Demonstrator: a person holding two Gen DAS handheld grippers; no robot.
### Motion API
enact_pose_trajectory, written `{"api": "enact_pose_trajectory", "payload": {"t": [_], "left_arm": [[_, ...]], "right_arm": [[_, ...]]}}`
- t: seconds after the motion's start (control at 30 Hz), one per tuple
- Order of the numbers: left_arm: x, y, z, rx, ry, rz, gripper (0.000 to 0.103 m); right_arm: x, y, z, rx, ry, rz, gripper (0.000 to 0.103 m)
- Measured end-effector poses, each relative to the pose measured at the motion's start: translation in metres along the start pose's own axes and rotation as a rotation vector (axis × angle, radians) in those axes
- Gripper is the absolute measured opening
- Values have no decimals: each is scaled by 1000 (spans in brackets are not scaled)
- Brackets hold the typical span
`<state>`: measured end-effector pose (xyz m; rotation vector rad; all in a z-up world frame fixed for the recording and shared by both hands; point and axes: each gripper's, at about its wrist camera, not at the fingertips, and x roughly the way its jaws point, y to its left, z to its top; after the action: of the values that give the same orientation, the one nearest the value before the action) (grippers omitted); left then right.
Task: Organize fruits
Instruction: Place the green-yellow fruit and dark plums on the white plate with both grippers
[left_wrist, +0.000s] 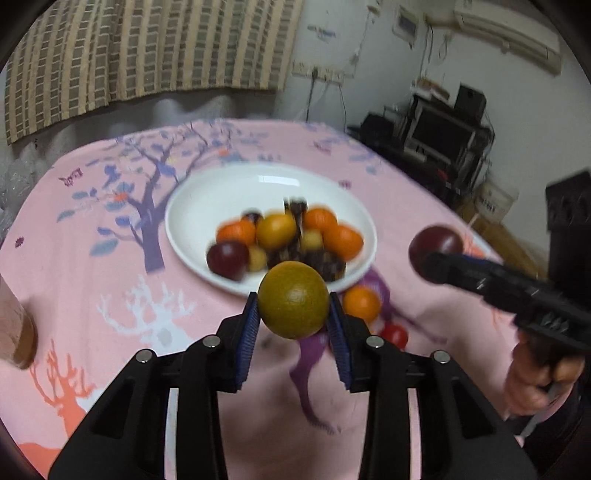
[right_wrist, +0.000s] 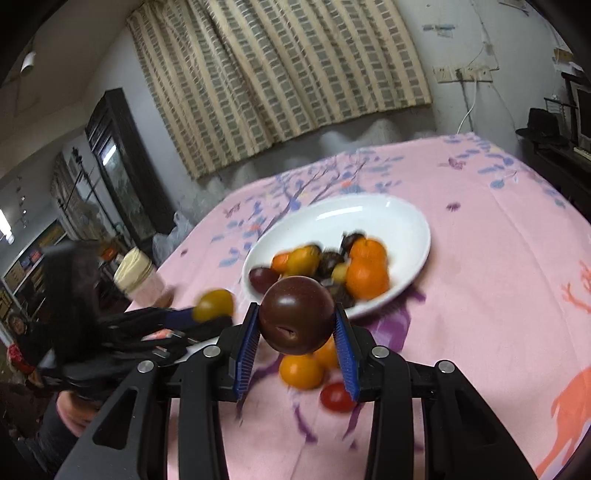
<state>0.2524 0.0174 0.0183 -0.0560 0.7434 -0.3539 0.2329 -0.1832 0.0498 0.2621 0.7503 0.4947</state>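
Observation:
My left gripper (left_wrist: 293, 306) is shut on a green-yellow citrus fruit (left_wrist: 293, 299), held above the table just short of the white plate (left_wrist: 207, 199). The plate holds several oranges, plums and dark fruits. My right gripper (right_wrist: 297, 325) is shut on a dark purple plum (right_wrist: 295, 314), also above the table near the plate (right_wrist: 406, 218). In the left wrist view the right gripper (left_wrist: 436, 258) shows at the right with the plum (left_wrist: 436, 240). In the right wrist view the left gripper (right_wrist: 207, 314) shows at the left with the citrus (right_wrist: 214, 302). On the cloth lie an orange (left_wrist: 362, 302) (right_wrist: 301, 371) and a small red tomato (left_wrist: 395, 334) (right_wrist: 336, 397).
A pink printed cloth (left_wrist: 92, 295) covers the round table. A jar with a cream lid (right_wrist: 136, 273) stands at the table's left edge. A striped curtain (right_wrist: 280, 74) hangs behind, and black shelving with electronics (left_wrist: 443, 136) stands beyond the right edge.

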Motion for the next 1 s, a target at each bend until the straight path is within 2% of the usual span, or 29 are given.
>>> {"api": "enact_pose_trajectory", "payload": {"t": [0.1, 0.2, 0.3, 0.47, 0.5, 0.57, 0.6, 0.73, 0.8, 1.0], "left_arm": [[9, 8, 28, -35, -45, 27, 36], [35, 20, 49, -61, -48, 68, 36], [66, 31, 65, -77, -28, 120, 36], [96, 44, 76, -109, 14, 129, 36], [100, 45, 76, -114, 27, 136, 40], [100, 49, 77, -153, 36, 154, 80], [93, 49, 76, -169, 13, 166, 84], [65, 49, 78, -194, -38, 186, 95], [51, 49, 74, -227, -60, 172, 96], [15, 44, 32, -233, -51, 200, 98]], "right_arm": [[20, -10, 19, 20, -4, -34, 39], [41, -17, 33, 7, -17, -89, 39], [62, -26, 44, 2, -15, -122, 39], [85, -41, 56, 23, 7, -131, 41], [89, -44, 58, 22, 14, -140, 42], [91, -47, 58, 25, 25, -137, 53], [88, -47, 59, 26, 29, -125, 55], [69, -38, 57, 12, 24, -92, 55], [59, -33, 52, 12, 34, -76, 55], [34, -23, 19, 1, 75, -20, 55]]}}
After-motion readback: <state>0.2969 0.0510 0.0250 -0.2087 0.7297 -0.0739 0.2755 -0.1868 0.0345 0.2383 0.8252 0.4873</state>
